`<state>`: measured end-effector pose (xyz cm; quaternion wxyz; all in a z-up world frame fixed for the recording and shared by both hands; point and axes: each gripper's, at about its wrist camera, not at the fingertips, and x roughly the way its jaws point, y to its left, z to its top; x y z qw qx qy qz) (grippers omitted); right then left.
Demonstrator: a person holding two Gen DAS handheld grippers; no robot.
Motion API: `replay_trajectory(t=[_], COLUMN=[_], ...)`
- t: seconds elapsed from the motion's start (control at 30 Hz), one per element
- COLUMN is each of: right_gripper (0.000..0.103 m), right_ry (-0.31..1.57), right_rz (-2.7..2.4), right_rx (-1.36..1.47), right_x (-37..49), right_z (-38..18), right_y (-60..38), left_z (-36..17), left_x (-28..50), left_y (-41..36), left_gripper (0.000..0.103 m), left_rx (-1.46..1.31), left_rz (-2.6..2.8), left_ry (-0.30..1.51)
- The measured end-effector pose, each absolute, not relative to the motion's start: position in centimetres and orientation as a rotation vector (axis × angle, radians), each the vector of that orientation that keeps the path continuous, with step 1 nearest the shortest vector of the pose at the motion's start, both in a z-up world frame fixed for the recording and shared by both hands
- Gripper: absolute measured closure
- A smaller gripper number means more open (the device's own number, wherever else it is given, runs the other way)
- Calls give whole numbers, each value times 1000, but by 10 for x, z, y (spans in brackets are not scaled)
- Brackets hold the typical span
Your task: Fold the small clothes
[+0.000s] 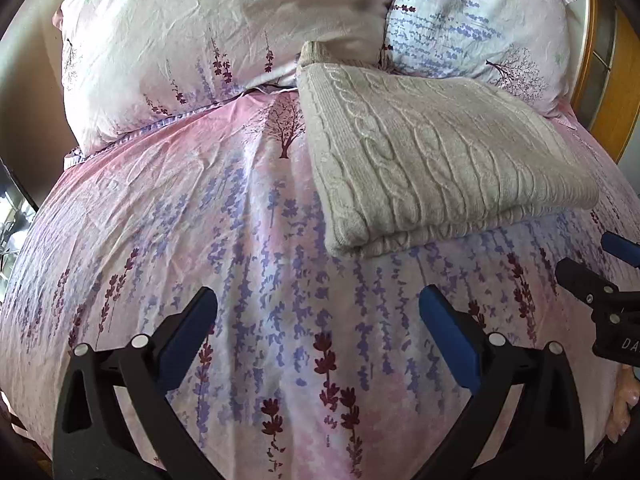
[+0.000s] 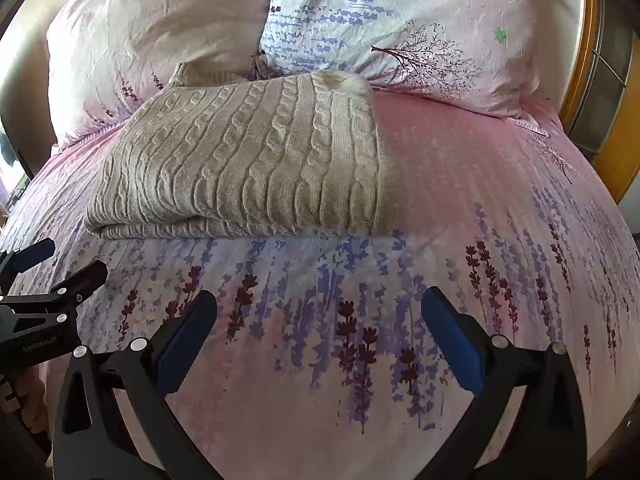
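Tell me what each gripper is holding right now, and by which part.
Nothing is held. The left gripper and right gripper both stand open and empty above the floral bedspread, short of the folded beige cable-knit sweater.

Sweater (image 2: 248, 160) chunky cable-knit, matt; bedsheet (image 2: 460, 200) smooth, creased printed cotton.

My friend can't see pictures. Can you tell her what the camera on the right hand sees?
A folded beige cable-knit sweater lies on a pink bedspread printed with purple flowers, with two pillows behind it. The right tongs are open and empty in front of it, over the spread. The left tongs peek in at the left edge.
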<state>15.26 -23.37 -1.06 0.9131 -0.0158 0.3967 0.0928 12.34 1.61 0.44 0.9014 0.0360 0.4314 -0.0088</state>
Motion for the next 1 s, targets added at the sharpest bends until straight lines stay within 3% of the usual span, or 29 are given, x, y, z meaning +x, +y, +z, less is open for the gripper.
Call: replay_trajectory(t=[1.0], right_gripper=[1], right_ry=[876], right_rz=[183], right_rx=[-50], right_x=[156], right_z=[-19], right_y=[-229], left_z=[-1], left_x=[127], left_y=[21], left_gripper=[2], left_rx=[31], left_rz=[-35], left_ry=[925])
